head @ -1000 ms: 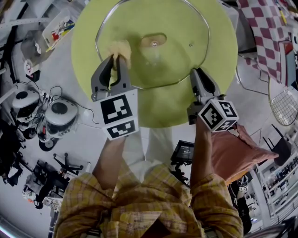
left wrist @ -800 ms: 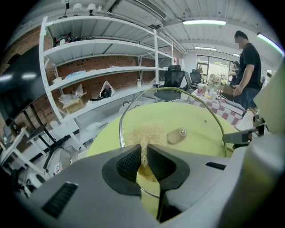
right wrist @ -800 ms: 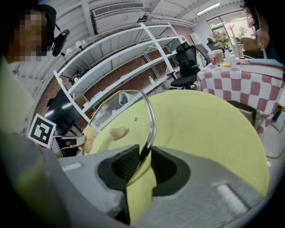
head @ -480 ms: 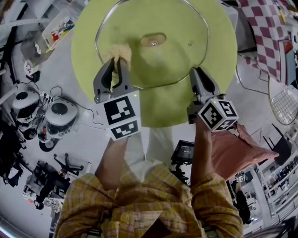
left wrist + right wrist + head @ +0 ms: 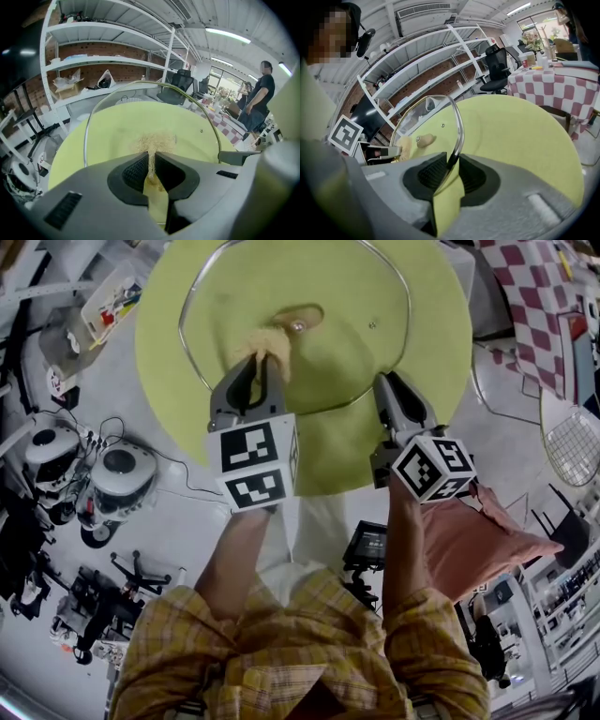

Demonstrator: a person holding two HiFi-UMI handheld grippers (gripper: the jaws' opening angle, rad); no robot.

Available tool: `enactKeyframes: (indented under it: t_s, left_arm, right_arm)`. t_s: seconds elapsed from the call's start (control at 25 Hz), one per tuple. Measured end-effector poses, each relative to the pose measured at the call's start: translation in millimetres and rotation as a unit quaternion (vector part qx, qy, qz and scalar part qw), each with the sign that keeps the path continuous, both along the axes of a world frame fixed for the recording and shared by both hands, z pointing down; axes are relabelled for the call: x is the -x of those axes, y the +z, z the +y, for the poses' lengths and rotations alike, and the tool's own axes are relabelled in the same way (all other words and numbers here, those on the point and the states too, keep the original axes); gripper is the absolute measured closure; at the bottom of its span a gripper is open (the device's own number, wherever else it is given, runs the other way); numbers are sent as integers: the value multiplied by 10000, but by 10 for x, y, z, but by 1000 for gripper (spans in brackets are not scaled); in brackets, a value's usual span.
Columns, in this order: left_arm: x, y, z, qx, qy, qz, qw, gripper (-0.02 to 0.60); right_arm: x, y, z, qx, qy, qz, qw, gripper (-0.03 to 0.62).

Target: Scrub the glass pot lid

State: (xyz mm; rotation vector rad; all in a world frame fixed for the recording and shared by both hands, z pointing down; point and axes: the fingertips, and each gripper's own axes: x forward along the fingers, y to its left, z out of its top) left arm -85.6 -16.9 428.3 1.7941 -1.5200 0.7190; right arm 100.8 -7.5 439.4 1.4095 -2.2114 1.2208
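Note:
A glass pot lid [image 5: 352,343] with a metal rim is held tilted above a round lime-green table [image 5: 441,324]. My right gripper [image 5: 382,381] is shut on the lid's near right rim [image 5: 454,154], which runs between its pads. My left gripper [image 5: 261,357] is shut on a tan fibrous scrubber [image 5: 270,339]. The scrubber presses on the glass just left of the lid's knob [image 5: 298,322]. In the left gripper view the scrubber [image 5: 154,139] bulges past the fingertips against the lid [image 5: 192,126]. The right gripper view shows the knob [image 5: 424,139] and the scrubber [image 5: 405,147].
A table with a checkered cloth [image 5: 534,287] stands at the far right. A wire rack [image 5: 572,451] and a pink cushion [image 5: 478,545] lie to the right. Round white machines [image 5: 117,470] and cables sit on the floor at left. Shelves [image 5: 93,61] and a standing person [image 5: 258,98] are beyond.
My left gripper has slid right across the glass with the scrubber, ending close to the knob. The right gripper and the lid have stayed put.

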Motion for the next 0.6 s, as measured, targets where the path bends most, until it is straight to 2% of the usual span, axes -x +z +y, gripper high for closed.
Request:
enactKeyframes:
  t_s: [0.6]
  left_arm:
    - [-539, 31, -113, -20, 492, 63, 9988, 535]
  right_arm:
    - [4, -11, 5, -7, -28, -27, 10000, 514]
